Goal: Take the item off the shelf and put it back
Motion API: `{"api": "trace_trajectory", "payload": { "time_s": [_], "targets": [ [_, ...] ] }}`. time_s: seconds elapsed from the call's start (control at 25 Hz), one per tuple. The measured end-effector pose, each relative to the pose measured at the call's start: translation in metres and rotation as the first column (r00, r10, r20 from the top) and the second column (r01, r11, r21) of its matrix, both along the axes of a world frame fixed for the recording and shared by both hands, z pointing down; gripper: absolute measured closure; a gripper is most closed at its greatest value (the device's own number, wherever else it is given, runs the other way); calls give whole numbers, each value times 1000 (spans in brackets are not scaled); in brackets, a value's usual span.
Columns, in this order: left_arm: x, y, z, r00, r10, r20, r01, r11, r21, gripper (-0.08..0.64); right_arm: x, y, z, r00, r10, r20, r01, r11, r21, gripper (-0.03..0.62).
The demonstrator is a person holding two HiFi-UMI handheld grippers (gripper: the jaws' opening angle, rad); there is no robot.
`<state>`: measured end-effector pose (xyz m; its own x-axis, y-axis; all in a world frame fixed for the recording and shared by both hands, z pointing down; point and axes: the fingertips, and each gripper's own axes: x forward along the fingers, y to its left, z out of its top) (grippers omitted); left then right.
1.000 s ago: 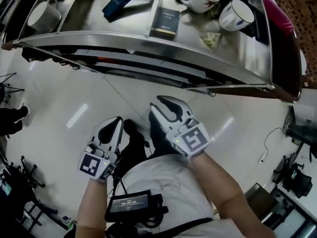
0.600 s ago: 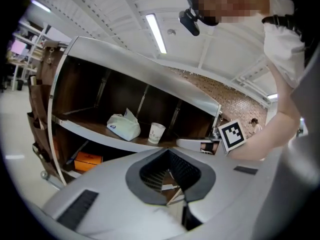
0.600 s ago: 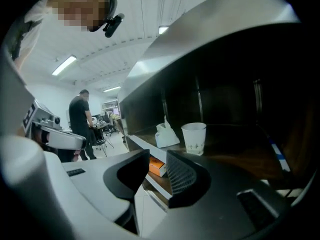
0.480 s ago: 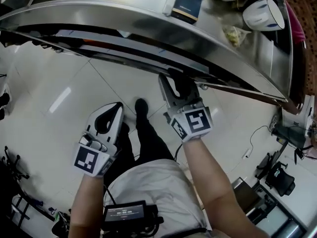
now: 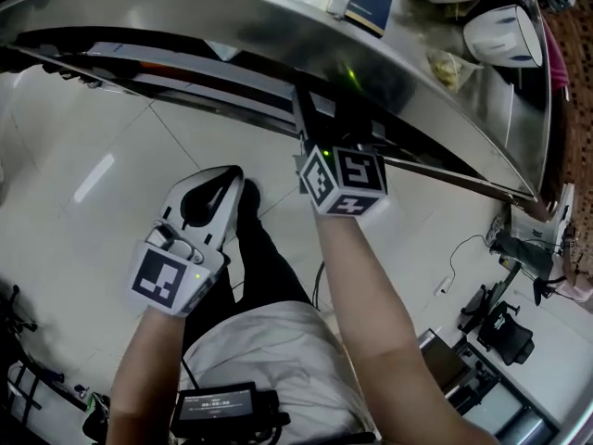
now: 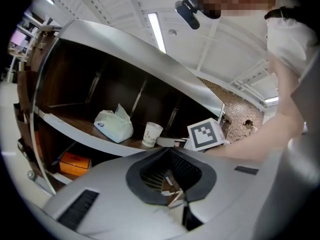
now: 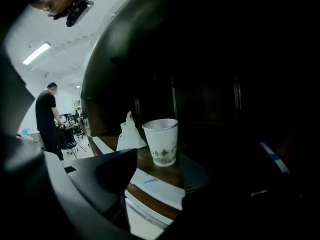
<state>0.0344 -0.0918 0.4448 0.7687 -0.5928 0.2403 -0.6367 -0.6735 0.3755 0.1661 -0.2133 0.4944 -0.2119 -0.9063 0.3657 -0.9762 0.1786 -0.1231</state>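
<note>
We are at the first step, reaching for the paper cup (image 7: 161, 141), which stands upright on the wooden shelf (image 7: 150, 170) just ahead of our right gripper (image 7: 156, 196). Its jaws are opening with nothing between them yet, so next we should push forward around the cup and squeeze softly. Our left gripper (image 5: 220, 182) waits with its jaws together and empty; from the head view the steel top hides the cup, and the right gripper view is very dark on one side.
</note>
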Motion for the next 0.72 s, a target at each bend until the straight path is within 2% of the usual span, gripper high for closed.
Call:
{"api": "trace_trajectory", "payload": {
  "time_s": [0.16,0.28,0.48,0.64,0.68,0.72],
  "targets": [
    [11,-8,0,999,31,-8,-31,1000,-2,554,-9,-30,3,1000,-4,3,4,1000,-3,247],
    [10,-13,-4,999,27,-38,-27,1000,1,554,-12,-44,11,1000,1,-19,-1,1000,-26,221],
    [2,-6,2,999,25,-48,-26,1000,-17,554,-9,-53,15,998,47,-37,-49,998,-48,221],
    [-5,-4,8,999,26,-45,-27,999,-31,554,-10,-56,15,997,44,-58,-48,997,-57,226],
    [-7,-4,7,999,23,-47,-25,999,-31,554,-11,-56,15,997,41,-68,-45,997,-56,270],
    [-9,-5,6,999,21,-48,-23,999,-30,554,-12,-57,14,996,40,-78,-44,998,-54,274]
  ]
}}
